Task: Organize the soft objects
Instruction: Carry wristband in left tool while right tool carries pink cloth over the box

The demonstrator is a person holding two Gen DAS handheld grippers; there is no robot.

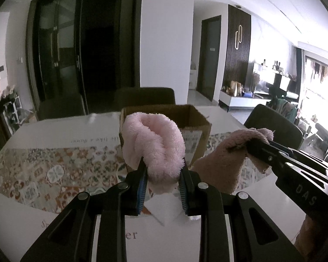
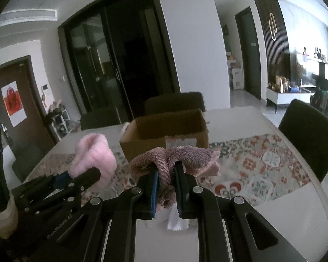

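Open-topped cardboard box (image 2: 164,133) stands straight ahead on table (image 2: 240,118); patterned runner (image 2: 262,166) to its right lies bare.

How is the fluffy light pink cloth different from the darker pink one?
The light pink cloth is pale and bunched thick; the darker pink cloth is dusty mauve and shaggier. The left gripper clamps the light one, the right gripper the dark one. Both are soft, held above the table.

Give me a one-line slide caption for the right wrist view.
Right tongs clamp a mauve towel while left tongs hold a pink towel, both before an open cardboard box.
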